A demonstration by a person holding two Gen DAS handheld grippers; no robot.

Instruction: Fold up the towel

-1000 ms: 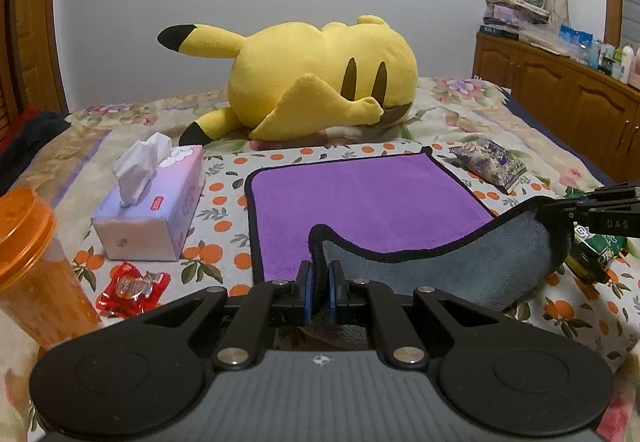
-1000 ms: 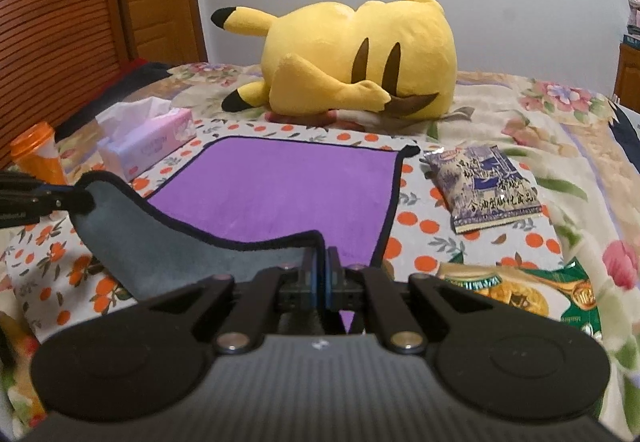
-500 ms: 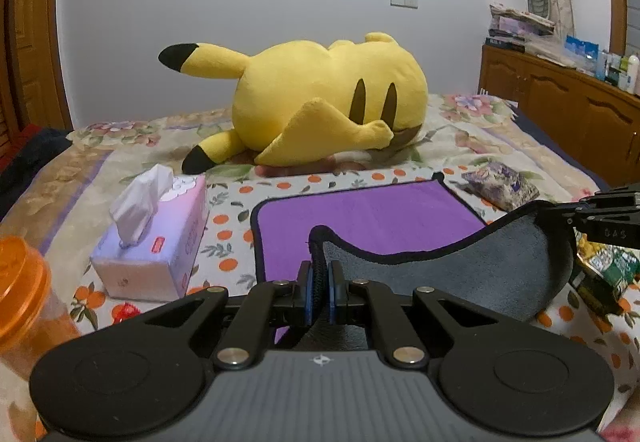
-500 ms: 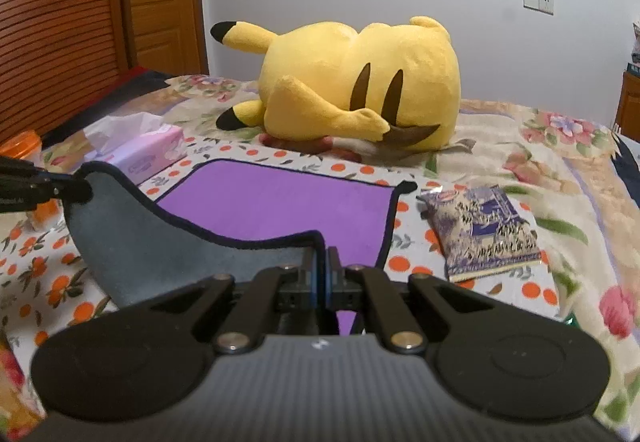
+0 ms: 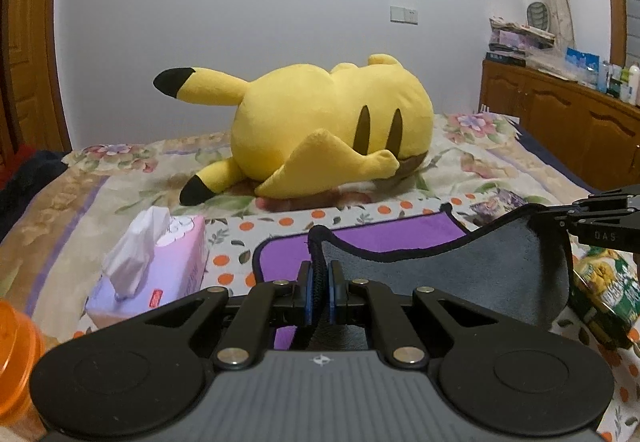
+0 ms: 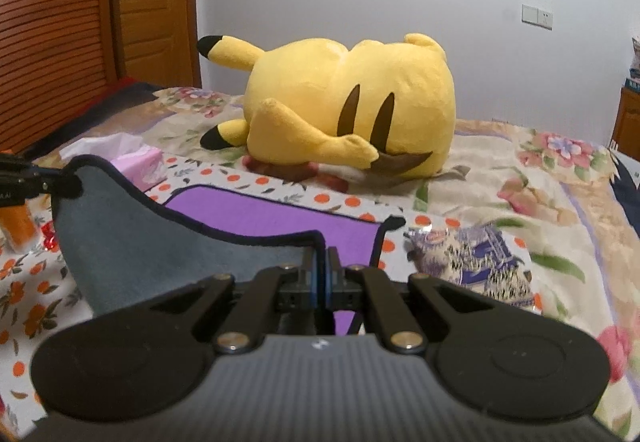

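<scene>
A towel, purple on top (image 5: 384,234) (image 6: 280,217) and grey underneath (image 5: 460,270) (image 6: 152,242) with black trim, lies on the bed. Its near edge is lifted, so the grey underside faces me. My left gripper (image 5: 319,282) is shut on the near left corner. My right gripper (image 6: 320,274) is shut on the near right corner. Each gripper shows at the edge of the other's view: the right one (image 5: 560,213) and the left one (image 6: 60,177). The far half of the towel rests flat on the bedspread.
A big yellow plush toy (image 5: 320,133) (image 6: 352,109) lies just beyond the towel. A tissue box (image 5: 160,266) and an orange cup (image 5: 16,354) are at the left. Snack packets (image 6: 472,262) (image 5: 604,290) lie at the right. A wooden cabinet (image 5: 568,121) stands far right.
Both grippers have risen and carried the towel's near edge up and toward the plush toy. Less of the purple top shows now. Both stay shut on their corners.
</scene>
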